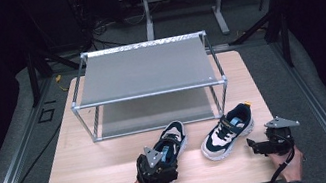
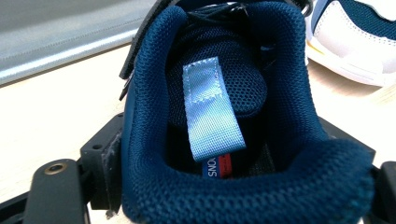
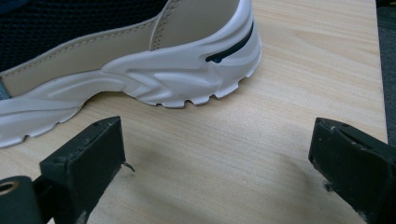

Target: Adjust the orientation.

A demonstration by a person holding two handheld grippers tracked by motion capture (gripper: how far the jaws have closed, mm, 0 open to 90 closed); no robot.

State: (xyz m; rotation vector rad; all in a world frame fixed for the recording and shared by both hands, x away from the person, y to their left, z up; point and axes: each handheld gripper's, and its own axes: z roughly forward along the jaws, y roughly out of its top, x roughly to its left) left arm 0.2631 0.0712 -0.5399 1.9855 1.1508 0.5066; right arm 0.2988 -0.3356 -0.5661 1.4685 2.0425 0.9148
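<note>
Two navy, white and beige sneakers lie on the wooden table (image 1: 88, 170) in front of a rack. My left gripper (image 1: 162, 158) is at the heel of the left shoe (image 1: 173, 138). In the left gripper view its jaws sit against both sides of the padded navy heel collar (image 2: 154, 93), and a light blue pull tab (image 2: 210, 107) hangs inside; the gripper (image 2: 238, 154) is shut on that heel. The right shoe (image 1: 226, 131) lies a little to the right. My right gripper (image 3: 219, 135) stands open just above the table, beside this shoe's white sole (image 3: 140, 79), with nothing between its fingers.
A two-tier metal-framed shoe rack (image 1: 144, 69) with grey shelves stands at the back of the table, both shelves bare. Its lower shelf edge (image 2: 56, 42) lies just beyond the left shoe. The table's right edge runs close to my right gripper (image 1: 262, 145).
</note>
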